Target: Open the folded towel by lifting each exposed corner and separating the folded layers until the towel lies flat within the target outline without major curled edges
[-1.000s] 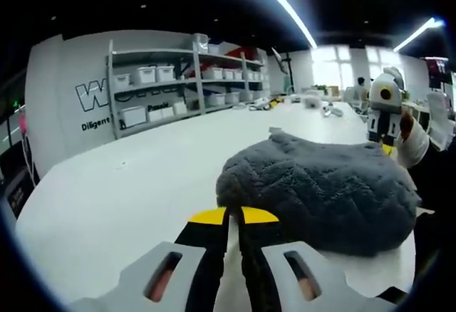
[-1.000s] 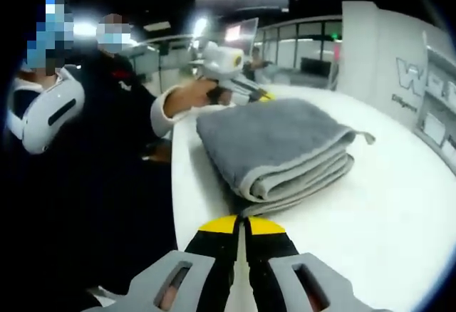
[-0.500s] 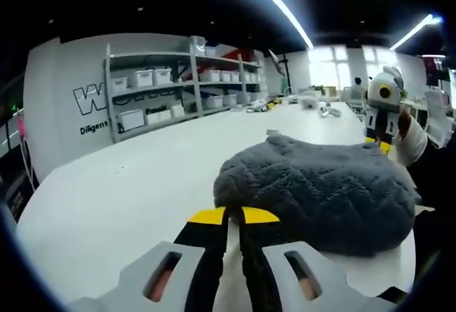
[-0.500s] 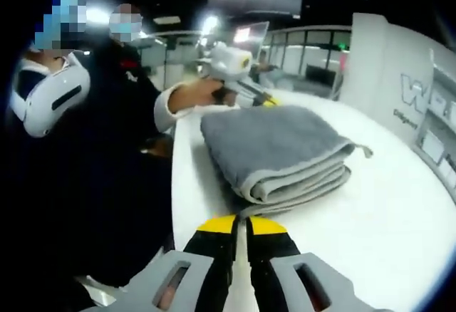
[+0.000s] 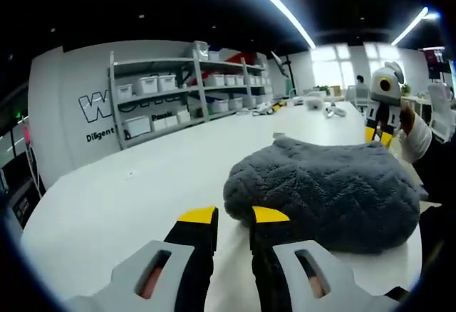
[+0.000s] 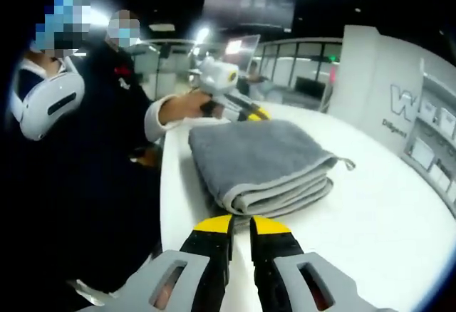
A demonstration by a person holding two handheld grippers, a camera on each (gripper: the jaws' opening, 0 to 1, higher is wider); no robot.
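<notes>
In the left gripper view, our left claw (image 5: 234, 216) sat low over the white tabletop (image 5: 121, 198), its yellow-tipped jaws a small way apart and holding nothing. Just ahead of the tips lay the grey towel (image 5: 324, 191), bunched into a plush mound at the tabletop's near edge. To its right we saw the right claw (image 5: 379, 134) coming in from the far side, its jaw gap too small to read there.

In the right gripper view, a person's sleeve (image 6: 160, 112) showed at left, with the left claw (image 6: 249, 111) touching or just beside the towel's far edge. The towel (image 6: 256, 162) lay folded in several stacked layers, the folded edges facing us. Our right claw (image 6: 241, 224) hovered just short of them, jaws slightly parted and empty.

We judged the towel soft, light and limp: it would drape and sag rather than hold shape, and the layers might cling and lift together. A pinch on a single top-layer corner, near the small loop tag (image 6: 347, 162), looked best.

Against half a second earlier, both claws had opened a little from nearly closed, and the towel sat somewhat lower and nearer in the right gripper view, so our hands had moved; the towel remained fully folded.
</notes>
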